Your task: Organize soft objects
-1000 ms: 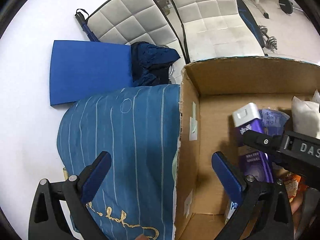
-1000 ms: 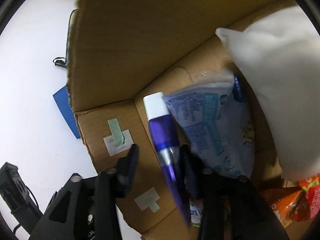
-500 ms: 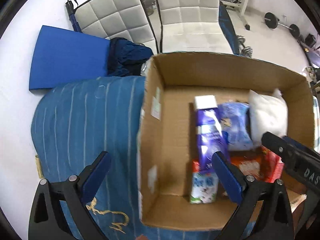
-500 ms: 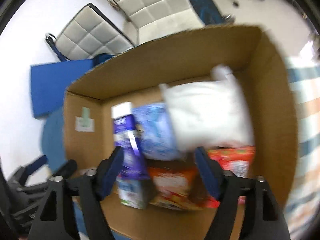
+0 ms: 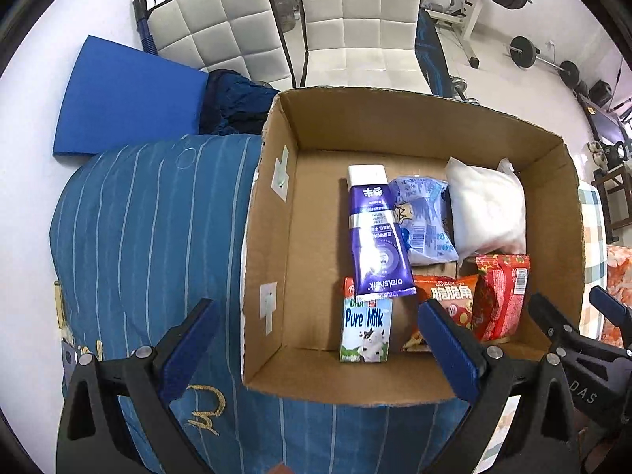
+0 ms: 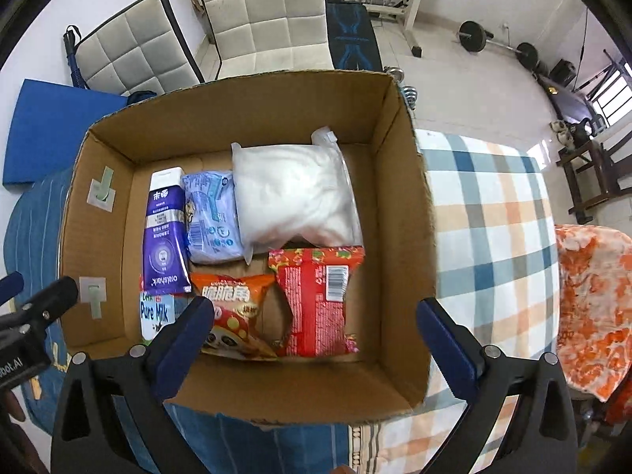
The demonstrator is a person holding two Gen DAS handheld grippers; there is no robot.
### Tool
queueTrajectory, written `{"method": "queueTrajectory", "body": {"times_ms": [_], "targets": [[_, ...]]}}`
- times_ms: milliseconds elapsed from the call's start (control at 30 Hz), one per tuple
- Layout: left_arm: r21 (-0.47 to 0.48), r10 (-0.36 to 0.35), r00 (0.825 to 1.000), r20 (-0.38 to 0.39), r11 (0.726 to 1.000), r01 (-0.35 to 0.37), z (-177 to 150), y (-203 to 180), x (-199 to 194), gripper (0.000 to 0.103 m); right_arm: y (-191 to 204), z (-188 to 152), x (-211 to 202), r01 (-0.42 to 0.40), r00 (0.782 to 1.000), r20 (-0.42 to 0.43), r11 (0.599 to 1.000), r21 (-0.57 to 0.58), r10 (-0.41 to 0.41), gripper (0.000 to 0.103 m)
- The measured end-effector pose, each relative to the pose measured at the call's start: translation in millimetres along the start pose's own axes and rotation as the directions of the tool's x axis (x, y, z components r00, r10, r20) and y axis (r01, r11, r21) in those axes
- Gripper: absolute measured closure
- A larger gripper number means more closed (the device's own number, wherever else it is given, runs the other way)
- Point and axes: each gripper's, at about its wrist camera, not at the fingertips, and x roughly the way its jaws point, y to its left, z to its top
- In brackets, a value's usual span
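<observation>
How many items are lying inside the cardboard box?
6: toothpaste tube far left, milk carton under its end, blue packet, white bag, orange snack bag, red packet. More may be hidden.

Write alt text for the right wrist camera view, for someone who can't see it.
An open cardboard box seen from above holds a purple toothpaste tube, a pale blue packet, a white pillow-like bag, an orange snack bag, a red snack packet and a Pure Milk carton. The right tool hangs open and empty above it.
</observation>
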Motion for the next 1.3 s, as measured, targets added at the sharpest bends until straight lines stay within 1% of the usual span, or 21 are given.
{"method": "queueTrajectory", "body": {"times_ms": [167, 267, 433, 633, 767, 833, 867, 933, 1033, 1133, 1233, 1300], "targets": [[-0.018, -0.005, 1.0, 0.008, 1.0, 0.005, -10.2, 3.1, -8.8, 0.0, -0.5, -13.0, -14.3, 0.002, 1.0, 0.022, 1.0, -0.005, -0.002, 0.0], [-0.026, -0.013, 1.0, 0.018, 1.0, 0.014, -17.3, 5.0, -18.3, 0.0, -0.6, -22.3, -31.4, -0.008, 0.999, 0.047, 1.0, -0.011, 0.009, 0.0], [-0.009, -0.005, 0.998, 0.069, 1.0, 0.006, -37.0, 0.1, -52.2, 0.0, -6.3, -44.8, -64.0, -0.02, 0.996, 0.084, 1.0, 0.001, 0.02, 0.0], [0.021, -0.017, 0.989, 0.147, 1.0, 0.014, -79.3, -8.1, -108.5, 0.0, -25.3, -85.4, -122.6, -0.043, 0.989, 0.14, 0.998, 0.038, 0.038, 0.0], [0.023, -0.029, 0.979, 0.201, 0.999, 0.024, -107.6, -8.4, -153.2, 0.0, -40.3, -120.1, -169.1, -0.069, 0.984, 0.17, 0.995, 0.066, 0.057, 0.0], [0.021, -0.046, 0.973, 0.227, 0.999, 0.042, -120.7, -7.4, -175.5, 0.0, -44.8, -133.0, -188.5, -0.074, 0.982, 0.18, 0.995, 0.07, 0.06, 0.0], [0.02, -0.049, 0.97, 0.239, 0.999, 0.046, -126.8, -7.1, -186.7, 0.0, -48.3, -143.2, -206.3, -0.093, 0.978, 0.194, 0.993, 0.071, 0.078, 0.0], [0.017, -0.065, 0.963, 0.262, 0.998, 0.063, -138.8, -5.2, -206.7, 0.0, -50.9, -157.6, -233.5, -0.108, 0.969, 0.229, 0.992, 0.061, 0.091, 0.0], [0.018, -0.088, 0.955, 0.282, 0.996, 0.086, -154.6, -1.5, -232.2, 0.0, -50.2, -178.9, -276.3, -0.091, 0.954, 0.289, 0.995, 0.035, 0.077, 0.0], [0.018, -0.107, 0.95, 0.292, 0.994, 0.106, -166.3, 1.0, -248.8, 0.0, -47.4, -193.5, -308.4, -0.086, 0.942, 0.327, 0.996, 0.003, 0.08, 0.0], [0.013, -0.106, 0.945, 0.31, 0.994, 0.107, -176.0, 3.3, -264.5, 0.0, -40.3, -205.5, -329.9, -0.068, 0.935, 0.346, 0.997, -0.036, 0.076, 0.0], [0.006, -0.101, 0.939, 0.329, 0.995, 0.104, -181.6, 5.9, -274.4, 0.0, -36.6, -212.6, -339.1, -0.075, 0.933, 0.348, 0.996, -0.053, 0.089, 0.0]]}}
